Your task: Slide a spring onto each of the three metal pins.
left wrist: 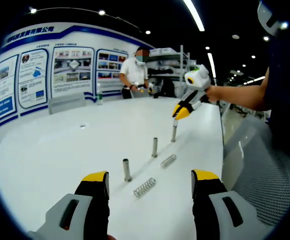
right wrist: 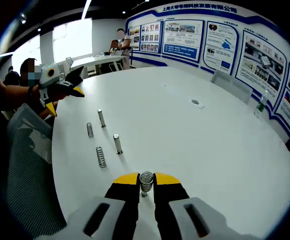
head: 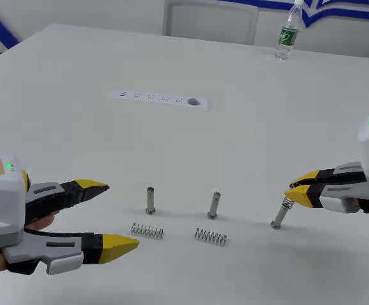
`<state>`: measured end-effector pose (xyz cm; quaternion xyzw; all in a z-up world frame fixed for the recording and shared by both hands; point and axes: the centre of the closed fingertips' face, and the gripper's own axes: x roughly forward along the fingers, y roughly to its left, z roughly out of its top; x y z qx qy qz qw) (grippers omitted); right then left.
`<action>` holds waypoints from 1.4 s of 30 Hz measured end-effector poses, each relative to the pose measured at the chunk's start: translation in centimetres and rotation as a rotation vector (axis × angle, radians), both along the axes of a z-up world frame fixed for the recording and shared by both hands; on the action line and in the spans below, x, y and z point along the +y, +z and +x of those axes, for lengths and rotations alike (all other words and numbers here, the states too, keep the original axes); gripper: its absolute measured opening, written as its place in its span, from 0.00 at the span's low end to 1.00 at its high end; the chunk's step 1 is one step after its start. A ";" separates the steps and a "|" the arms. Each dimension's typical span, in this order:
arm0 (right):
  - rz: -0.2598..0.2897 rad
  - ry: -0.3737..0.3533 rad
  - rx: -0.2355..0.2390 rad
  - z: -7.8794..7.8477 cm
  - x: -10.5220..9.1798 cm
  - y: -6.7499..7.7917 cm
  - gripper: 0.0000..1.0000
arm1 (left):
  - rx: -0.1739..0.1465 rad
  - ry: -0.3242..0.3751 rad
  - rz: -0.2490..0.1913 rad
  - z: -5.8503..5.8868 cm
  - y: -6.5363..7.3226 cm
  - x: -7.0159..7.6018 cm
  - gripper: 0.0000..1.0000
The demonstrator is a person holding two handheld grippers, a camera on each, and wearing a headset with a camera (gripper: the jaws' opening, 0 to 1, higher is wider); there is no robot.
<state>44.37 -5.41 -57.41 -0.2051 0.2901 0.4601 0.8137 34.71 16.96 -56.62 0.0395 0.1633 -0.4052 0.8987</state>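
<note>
The right gripper [head: 290, 190] pinches a spring [head: 287, 203] at the head of the third pin [head: 278, 217]; the left gripper [head: 121, 214] hangs with its jaws spread wide.

In the head view the third pin stands right of the middle pin [head: 214, 204] and leans, its foot on the white counter [head: 235, 146]. The first pin [head: 151, 199] stands upright to the middle pin's left. A loose spring [head: 210, 236] lies just in front of the middle pin, and a second loose spring [head: 147, 230] lies further left, before the first pin. The right gripper view looks straight into the pinched coil's open end between the yellow tips, where the head view shows it side-on. The left gripper view lines the pins up in a row running away from it, and shows a person [left wrist: 135, 72] standing at the counter's far end beyond the middle pin.
</note>
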 end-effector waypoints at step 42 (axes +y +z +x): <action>-0.013 -0.015 0.052 -0.4 0.2 -5.2 0.12 | 0.001 0.002 0.006 -0.2 -0.1 0.1 0.69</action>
